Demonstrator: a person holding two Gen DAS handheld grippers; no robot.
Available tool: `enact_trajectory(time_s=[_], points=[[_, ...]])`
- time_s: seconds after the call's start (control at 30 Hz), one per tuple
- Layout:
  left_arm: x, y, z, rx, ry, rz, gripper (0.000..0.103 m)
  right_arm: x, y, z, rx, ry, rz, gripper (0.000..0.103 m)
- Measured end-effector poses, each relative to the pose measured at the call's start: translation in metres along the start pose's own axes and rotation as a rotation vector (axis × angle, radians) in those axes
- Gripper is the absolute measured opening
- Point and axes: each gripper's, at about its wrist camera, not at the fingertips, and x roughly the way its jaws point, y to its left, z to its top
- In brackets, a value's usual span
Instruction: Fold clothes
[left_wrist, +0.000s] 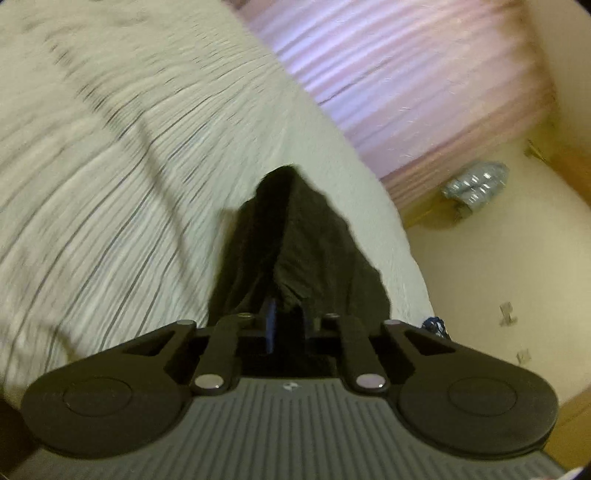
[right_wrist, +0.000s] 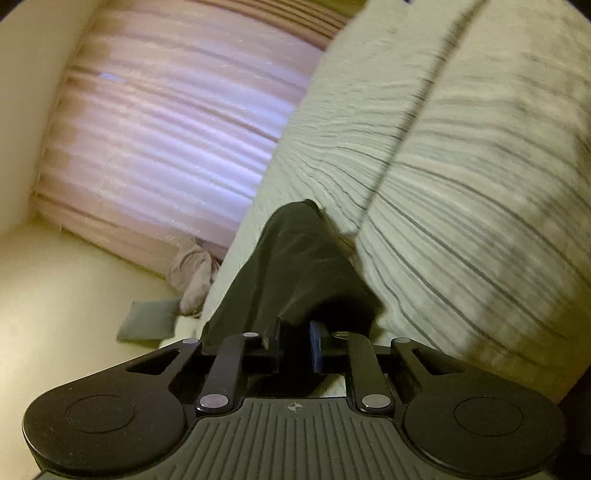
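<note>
A dark garment (left_wrist: 295, 236) hangs forward from my left gripper (left_wrist: 286, 317), which is shut on its edge. The same dark garment (right_wrist: 295, 266) also shows in the right wrist view, where my right gripper (right_wrist: 295, 343) is shut on another part of it. The cloth is held above a bed with a pale striped cover (left_wrist: 122, 155), which also shows in the right wrist view (right_wrist: 461, 177). Both views are blurred by motion. The rest of the garment is hidden.
A pink curtain (left_wrist: 406, 81) hangs beyond the bed and shows in the right wrist view (right_wrist: 166, 129). A shiny plastic bundle (left_wrist: 476, 182) lies on the floor by the wall. A bunched beige cloth (right_wrist: 194, 277) and a grey folded item (right_wrist: 147, 319) lie on the floor.
</note>
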Motion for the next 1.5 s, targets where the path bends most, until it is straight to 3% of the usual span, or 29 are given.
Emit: enact_trajectory(time_s=[0.1,0.2,0.3,0.4,0.47,0.63,0.7,0.77,0.83,0.93,1.07,1.2,1.33,1.5], points=[[-0.002,-0.007,0.004,0.067,-0.039,-0.020,0.008,-0.001,0.003,-0.003,-0.031,-0.013,0.008,0.012],[-0.002,-0.016,-0.002,0.205,-0.095,-0.007,0.009,0.001,-0.001,-0.006,-0.035,-0.022,0.024,0.012],[0.011,-0.006,-0.011,0.234,-0.059,0.068,0.009,0.010,-0.002,-0.009,-0.049,-0.004,-0.002,0.012],[0.008,0.011,-0.017,0.158,-0.035,0.064,0.009,0.011,0.001,-0.010,-0.074,-0.006,-0.023,0.012],[0.009,0.011,-0.016,0.164,-0.031,0.080,0.010,0.011,0.005,-0.011,-0.110,-0.002,-0.036,0.012],[-0.001,-0.009,-0.010,0.213,-0.013,0.116,0.008,0.009,0.024,-0.011,-0.265,0.025,-0.118,0.015],[-0.016,-0.022,-0.009,0.274,-0.038,0.118,0.008,-0.001,0.033,-0.009,-0.339,0.004,-0.171,0.030],[-0.028,-0.035,-0.008,0.332,-0.074,0.110,0.008,-0.010,0.042,-0.009,-0.395,-0.041,-0.215,0.032],[-0.018,-0.044,-0.009,0.385,-0.052,0.104,0.008,-0.016,0.049,-0.010,-0.449,-0.090,-0.233,0.032],[0.002,-0.056,-0.010,0.466,-0.007,0.098,0.008,-0.003,0.060,-0.020,-0.560,-0.079,-0.251,0.032],[0.040,-0.048,-0.030,0.559,0.037,0.225,0.007,0.029,0.064,-0.050,-0.772,-0.054,-0.363,0.031],[0.047,-0.043,-0.034,0.557,0.030,0.260,0.006,0.058,0.057,-0.065,-0.937,0.005,-0.447,0.031],[0.040,-0.048,-0.033,0.547,0.033,0.285,0.006,0.061,0.056,-0.061,-0.938,0.037,-0.436,0.032],[0.008,-0.065,-0.041,0.537,0.027,0.371,0.008,0.019,0.072,-0.058,-0.812,-0.022,-0.425,0.032]])
